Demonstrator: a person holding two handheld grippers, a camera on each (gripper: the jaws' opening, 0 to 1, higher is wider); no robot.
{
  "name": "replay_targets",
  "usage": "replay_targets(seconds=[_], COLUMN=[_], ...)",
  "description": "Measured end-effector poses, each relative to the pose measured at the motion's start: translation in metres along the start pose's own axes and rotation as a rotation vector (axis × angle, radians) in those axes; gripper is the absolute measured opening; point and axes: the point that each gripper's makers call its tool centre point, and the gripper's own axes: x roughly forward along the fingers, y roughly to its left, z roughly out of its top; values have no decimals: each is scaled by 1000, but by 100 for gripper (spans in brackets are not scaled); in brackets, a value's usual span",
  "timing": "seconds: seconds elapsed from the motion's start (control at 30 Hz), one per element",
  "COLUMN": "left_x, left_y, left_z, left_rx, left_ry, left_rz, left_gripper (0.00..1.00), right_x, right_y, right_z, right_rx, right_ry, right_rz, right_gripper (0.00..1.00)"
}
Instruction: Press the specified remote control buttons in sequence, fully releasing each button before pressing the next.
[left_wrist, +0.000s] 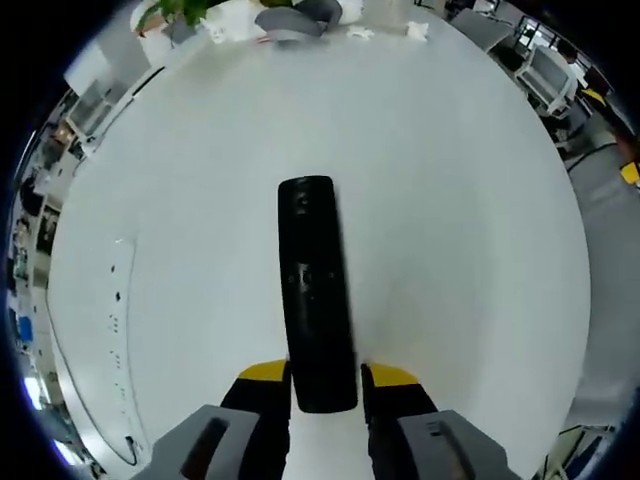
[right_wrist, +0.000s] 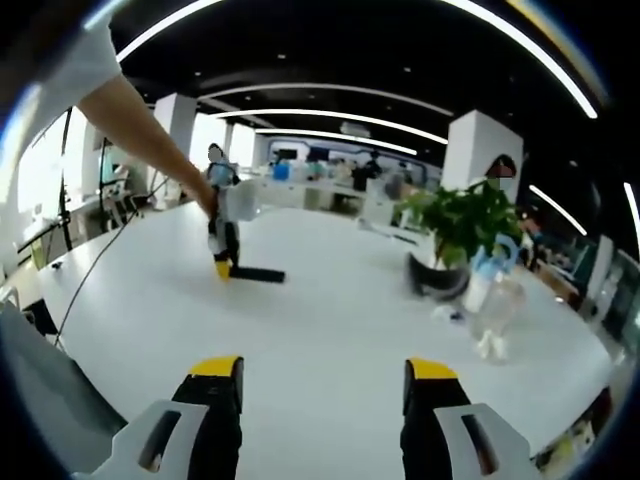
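Remote control (left_wrist: 318, 290), black, long and slim, is seen lying flat on the white desk (left_wrist: 470, 220) in the left gripper view, with its near end set between the two yellow-tipped jaws of the left tongs (left_wrist: 327, 375). The jaws stand close against its two long edges, and it appears to be pinched there, though firm contact cannot be confirmed. In the right gripper view the same remote (right_wrist: 258, 274) is seen far across the desk, with the left tongs (right_wrist: 224, 262) standing over one end of it, held by a person's hand (right_wrist: 207, 203).

The right tongs (right_wrist: 326, 372) are held wide open with nothing between the jaws, well apart from the remote and pointed level across the desk.

The remote is judged to be light, rigid and hard-shelled, with smooth plastic sides that may slide on the bare desk if pushed from above without support. It is best steadied by its long edges at the end away from the buttons, as appears to be done now, so that the button face is left uncovered. The small round buttons near its far end and middle would be pressed with one jaw tip, straight down and lightly.

A potted plant (right_wrist: 462, 228) and a clear bottle (right_wrist: 495, 310) stand near the desk's far side.
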Motion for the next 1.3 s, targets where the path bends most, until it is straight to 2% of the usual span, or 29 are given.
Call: replay_targets(seconds=[0.23, 0.4, 0.8, 1.3], left_x=[1, 2, 3, 3], left_y=[0, -2, -21, -43], left_z=[0, -1, -3, -5], left_rx=[-41, -50, -34, -79], left_ry=[-13, -1, 23, 37], left_rz=[38, 46, 38, 46], left_gripper=[24, 24, 24, 24], right_x=[-1, -2, -3, -4], right_y=[-2, -2, -3, -1], right_z=[2, 4, 7, 8], right_rx=[10, 10, 18, 11], right_ry=[-14, -20, -36, -42], right_rz=[-6, -6, -12, -1], right_gripper=[63, 63, 63, 63])
